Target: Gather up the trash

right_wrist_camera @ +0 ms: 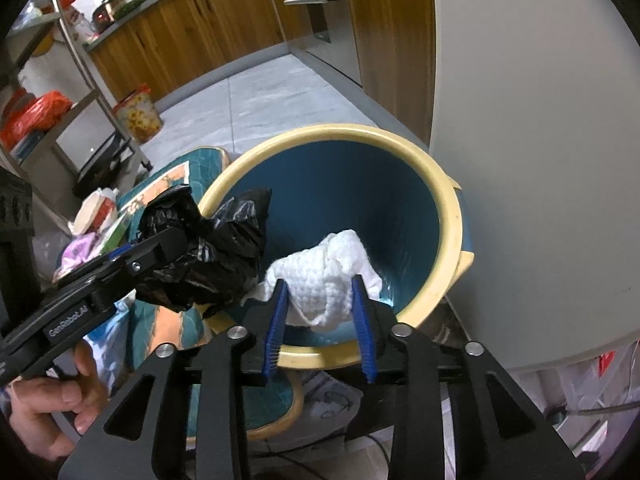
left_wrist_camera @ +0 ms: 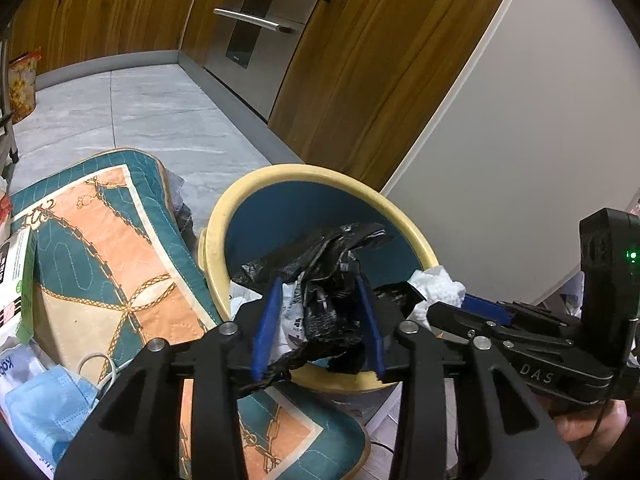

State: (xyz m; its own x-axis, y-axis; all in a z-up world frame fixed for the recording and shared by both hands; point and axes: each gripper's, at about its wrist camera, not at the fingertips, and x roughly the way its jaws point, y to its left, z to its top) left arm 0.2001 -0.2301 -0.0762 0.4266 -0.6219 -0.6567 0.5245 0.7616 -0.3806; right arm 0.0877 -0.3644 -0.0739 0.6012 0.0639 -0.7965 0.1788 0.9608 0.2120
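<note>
Two pieces of trash in hand, one per gripper. The black plastic bag (left_wrist_camera: 320,280) is crumpled and clamped between the blue pads (left_wrist_camera: 267,320) of my left gripper (left_wrist_camera: 318,324); there's a scrap of white printed wrapper bunched in with it, can't tell if that's a separate item. The white paper towel (right_wrist_camera: 324,276) is wadded and pinched in my right gripper (right_wrist_camera: 320,320), pads closed against both sides of it.

Both loads sit over the mouth of the bin (right_wrist_camera: 444,200), one bin, blue inside with a cream rim. It's tipped toward me, so the opening faces the grippers; I read that as why both are held at the near rim: let go and each piece should fall in. The bag looks slightly outside the left edge of the rim in the right wrist view, so I'd judge it needs a nudge inward before letting go. The towel is already past the rim.

I can't see any other trash in the bin beneath the two loads.

Bin leans against one quilted cushion (left_wrist_camera: 120,240), teal and orange. More loose stuff to the left: one blue face mask (left_wrist_camera: 48,404), one green-and-white box (left_wrist_camera: 18,280). One floral tin (right_wrist_camera: 138,116) on the floor beyond, well apart.
</note>
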